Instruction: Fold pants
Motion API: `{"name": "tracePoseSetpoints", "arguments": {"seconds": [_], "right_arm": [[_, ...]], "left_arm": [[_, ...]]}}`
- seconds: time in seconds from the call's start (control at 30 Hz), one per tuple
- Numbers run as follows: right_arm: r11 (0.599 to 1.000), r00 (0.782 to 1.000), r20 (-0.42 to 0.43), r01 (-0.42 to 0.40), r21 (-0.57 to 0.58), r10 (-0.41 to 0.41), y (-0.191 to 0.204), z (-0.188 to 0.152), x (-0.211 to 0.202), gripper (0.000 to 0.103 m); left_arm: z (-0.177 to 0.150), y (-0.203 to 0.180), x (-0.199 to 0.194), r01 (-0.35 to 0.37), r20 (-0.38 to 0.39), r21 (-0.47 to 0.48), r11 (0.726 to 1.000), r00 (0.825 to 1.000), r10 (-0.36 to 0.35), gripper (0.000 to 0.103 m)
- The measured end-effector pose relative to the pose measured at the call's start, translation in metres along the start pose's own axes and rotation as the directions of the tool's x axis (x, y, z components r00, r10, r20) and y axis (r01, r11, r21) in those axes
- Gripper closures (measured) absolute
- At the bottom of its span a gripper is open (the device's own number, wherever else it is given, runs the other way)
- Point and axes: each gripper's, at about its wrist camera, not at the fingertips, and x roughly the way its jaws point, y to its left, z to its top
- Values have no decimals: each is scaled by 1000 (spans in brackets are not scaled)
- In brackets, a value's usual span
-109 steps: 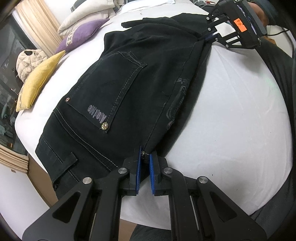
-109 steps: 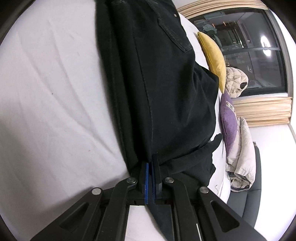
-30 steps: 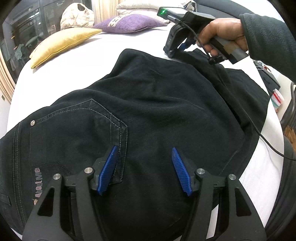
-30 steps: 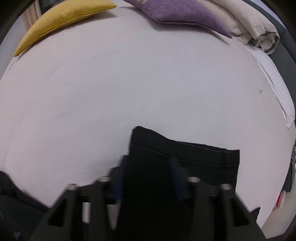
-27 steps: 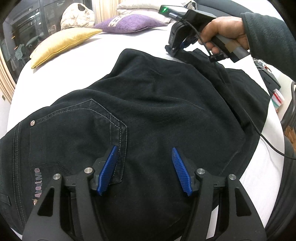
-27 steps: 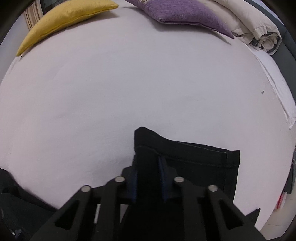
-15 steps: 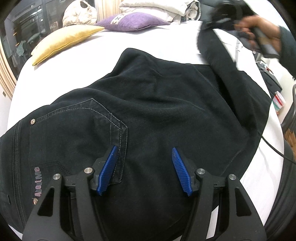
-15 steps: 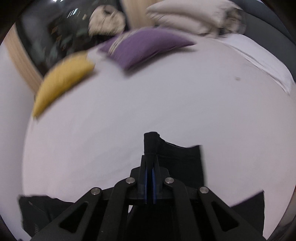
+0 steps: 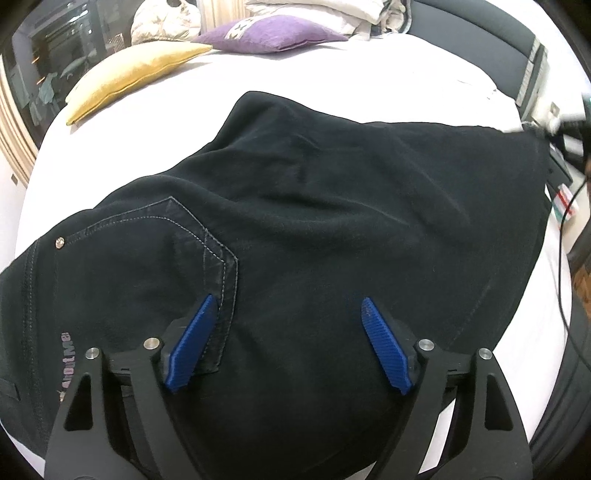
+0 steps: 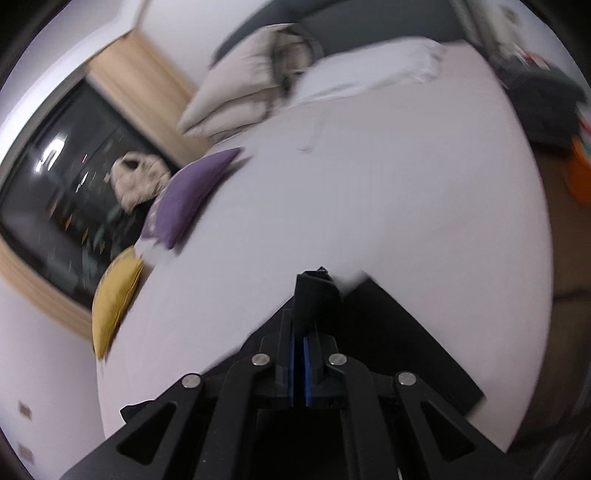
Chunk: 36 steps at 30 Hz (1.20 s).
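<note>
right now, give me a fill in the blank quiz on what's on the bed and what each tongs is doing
1. The pants on the bed are ____ in colour.
2. The right tongs are shut on a corner of the ____.
3. The cushion beside the purple cushion is ____.
4. The left tongs grip ____.

Missing words: black; pants; yellow; nothing

A white-sheeted bed carries black pants spread across its near part. At its far edge lie a yellow cushion, a purple cushion and folded pale bedding.
</note>
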Motion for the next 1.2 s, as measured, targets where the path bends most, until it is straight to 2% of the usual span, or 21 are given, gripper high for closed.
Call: {"name": "tracePoseSetpoints", "arguments": {"seconds": [0.13, 0.2, 0.3, 0.43, 0.57, 0.7, 0.77, 0.83, 0.9, 0.93, 1.0, 1.13, 1.2], "right_arm": [[993, 999, -39, 31, 118, -26, -48, -29, 17, 99], [991, 999, -40, 35, 129, -30, -57, -34, 19, 99], [988, 999, -38, 20, 154, -15, -67, -38, 18, 99], [990, 1000, -10, 10, 137, -8, -67, -39, 12, 99], [996, 999, 50, 6, 89, -10, -54, -35, -7, 99], [999, 995, 94, 12, 34, -15, -46, -34, -22, 99], [999, 996, 81, 24, 21, -26, -50, -36, -19, 99], [998, 998, 29, 50, 47, -51, -63, -41, -4, 99], [990, 999, -20, 46, 132, -44, -86, -51, 13, 100], [986, 1000, -6, 21, 163, -21, -93, -55, 13, 101], [989, 1000, 1, 28, 147, -29, -90, -55, 12, 101], [989, 1000, 5, 26, 146, -27, -88, -51, 12, 100], [990, 999, 7, 32, 138, -33, -87, -53, 13, 100]], "left_arm": [[4, -1, 9, -6, -16, 8, 1000, 1000, 6, 25], [5, 0, 9, -18, -21, 3, 1000, 1000, 18, 34], [9, 2, 9, -19, -33, -8, 1000, 999, 18, 35], [13, -1, 10, -48, -49, -9, 999, 998, 47, 34], [16, -9, 10, -11, -40, -23, 1000, 999, 10, 34], [15, -19, 11, -13, -29, 0, 1000, 999, 13, 31], [14, -22, 16, -21, -30, 11, 1000, 999, 21, 27], [10, -24, 20, -33, -30, 21, 999, 999, 33, 25], [11, -22, 22, -26, -32, 11, 1000, 999, 26, 24], [13, -21, 21, -26, -41, 11, 1000, 999, 26, 24], [21, -21, 15, -11, -56, 8, 1000, 998, 12, 24], [57, -26, -8, 4, 49, 52, 999, 999, -7, 24], [81, -24, 1, 47, 43, 60, 997, 998, -49, 24]]}}
